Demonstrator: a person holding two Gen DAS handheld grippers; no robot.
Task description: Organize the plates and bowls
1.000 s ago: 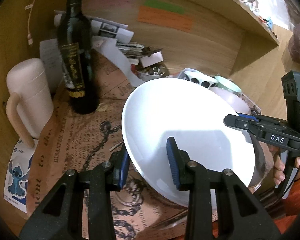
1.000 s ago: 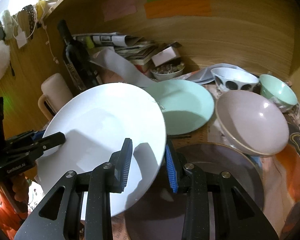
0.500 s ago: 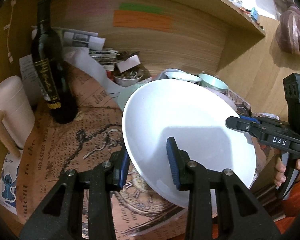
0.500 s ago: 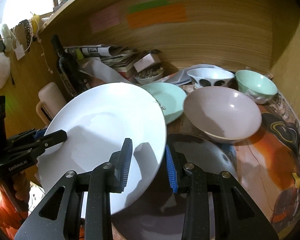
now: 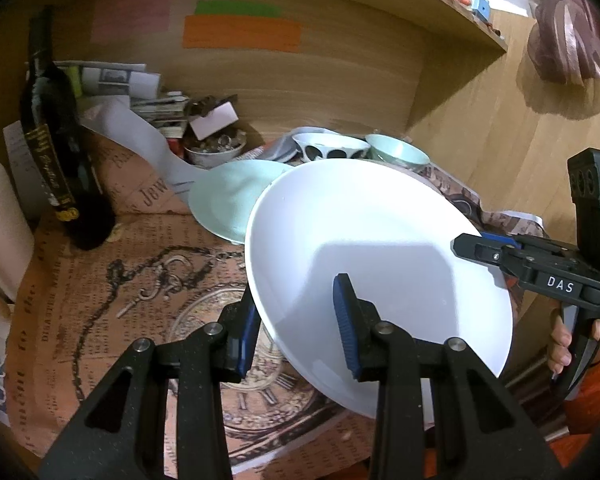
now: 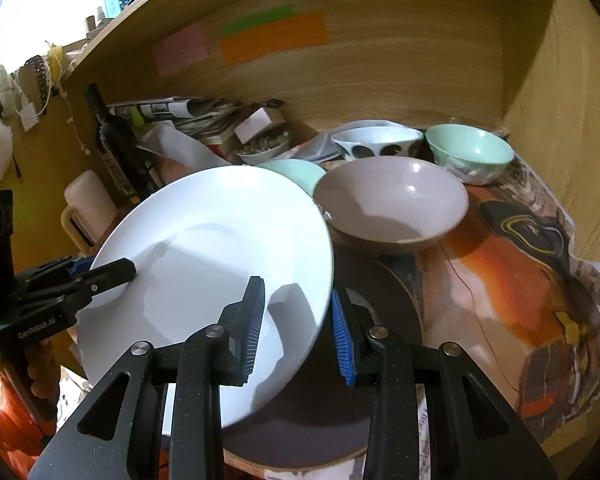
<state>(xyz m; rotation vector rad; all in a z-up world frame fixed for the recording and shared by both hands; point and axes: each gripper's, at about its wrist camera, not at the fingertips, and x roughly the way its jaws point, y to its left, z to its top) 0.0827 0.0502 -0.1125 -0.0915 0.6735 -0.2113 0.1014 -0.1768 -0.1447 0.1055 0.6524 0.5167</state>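
White plate (image 5: pixel 380 272) held tilted above the table (image 5: pixel 100 300), which carries printed paper inside a wooden alcove. Left gripper (image 5: pixel 296 334) and right gripper (image 6: pixel 296 330) each have jaws clamped on opposite rim edges. Behind the plate: grey bowl (image 6: pixel 392 204), green plate (image 5: pixel 228 200) partly hidden, dark bottle (image 5: pixel 56 160).

The black handheld right gripper (image 5: pixel 480 254) bears a white label reading "DAS", and the black handheld left gripper (image 6: pixel 100 276) bears "GenRobot.AI". The brown newspaper-print table covering (image 5: pixel 100 280) shows "DISASTER" and a partly hidden "Jew".
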